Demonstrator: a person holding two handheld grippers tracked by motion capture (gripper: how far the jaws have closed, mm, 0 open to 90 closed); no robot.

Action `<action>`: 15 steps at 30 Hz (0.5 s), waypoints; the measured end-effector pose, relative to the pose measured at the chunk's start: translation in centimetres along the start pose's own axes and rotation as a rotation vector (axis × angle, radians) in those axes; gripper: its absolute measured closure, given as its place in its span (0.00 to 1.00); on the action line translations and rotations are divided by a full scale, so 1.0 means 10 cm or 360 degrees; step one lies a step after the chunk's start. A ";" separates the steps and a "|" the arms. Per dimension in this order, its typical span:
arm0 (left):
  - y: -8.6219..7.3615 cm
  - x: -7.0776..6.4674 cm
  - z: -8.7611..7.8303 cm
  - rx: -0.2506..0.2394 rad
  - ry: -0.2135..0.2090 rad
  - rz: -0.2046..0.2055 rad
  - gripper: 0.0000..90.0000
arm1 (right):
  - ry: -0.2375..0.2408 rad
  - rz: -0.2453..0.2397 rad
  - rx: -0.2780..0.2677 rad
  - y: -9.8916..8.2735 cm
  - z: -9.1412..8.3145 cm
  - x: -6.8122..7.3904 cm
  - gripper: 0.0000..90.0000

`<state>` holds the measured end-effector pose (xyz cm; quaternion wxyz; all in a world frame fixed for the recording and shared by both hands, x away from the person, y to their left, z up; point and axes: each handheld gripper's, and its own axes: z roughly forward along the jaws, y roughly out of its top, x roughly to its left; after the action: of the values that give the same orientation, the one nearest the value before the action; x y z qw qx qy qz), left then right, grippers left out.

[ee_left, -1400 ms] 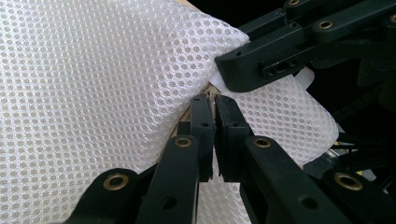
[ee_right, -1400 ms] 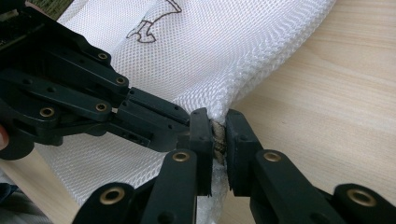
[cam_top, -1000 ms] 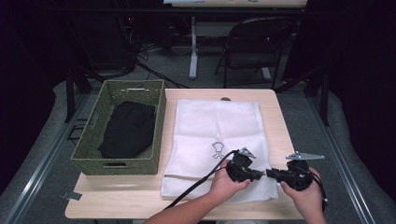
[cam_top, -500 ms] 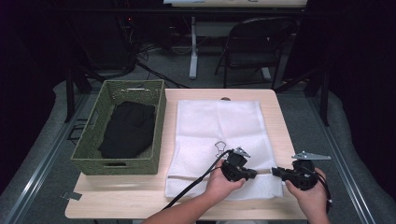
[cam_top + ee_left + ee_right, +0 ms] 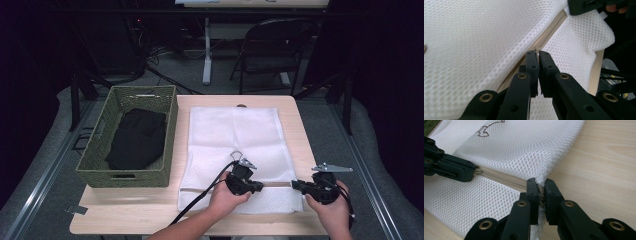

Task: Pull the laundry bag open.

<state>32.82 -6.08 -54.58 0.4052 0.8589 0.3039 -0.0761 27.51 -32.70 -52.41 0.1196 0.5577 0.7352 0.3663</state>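
Mesh laundry bag [image 5: 235, 140] zipper [image 5: 499, 175] being worked: L gripper [image 5: 260, 187] clenched on pull, R gripper [image 5: 295, 185] pinching bag edge; next, steady pull along track w/ edge anchored.

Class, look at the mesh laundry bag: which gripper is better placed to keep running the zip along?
Left. The left gripper pinches the zip pull mid-track, while the right gripper clamps the mesh bag edge, anchoring it.

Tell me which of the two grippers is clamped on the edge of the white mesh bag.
The right gripper: it pinches the mesh bag's edge at the zipper's end. The left gripper holds the zipper pull instead.
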 end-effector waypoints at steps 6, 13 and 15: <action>-0.10 0.10 -0.11 0.0012 0.0036 -0.0034 0.97 | -0.0044 -0.0019 0.0020 -0.01 0.01 0.00 0.93; -0.16 0.16 -0.25 0.0038 0.0089 -0.0053 0.97 | -0.0081 -0.0045 0.0034 -0.01 0.03 0.02 0.93; -0.17 0.16 -0.27 0.0055 0.0109 -0.0048 0.97 | -0.0095 -0.0054 0.0039 -0.01 0.04 0.03 0.93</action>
<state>32.81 -2.45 -54.51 0.3785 0.8632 0.3291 -0.0580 27.55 -32.29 -52.67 0.1409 0.5572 0.7451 0.3384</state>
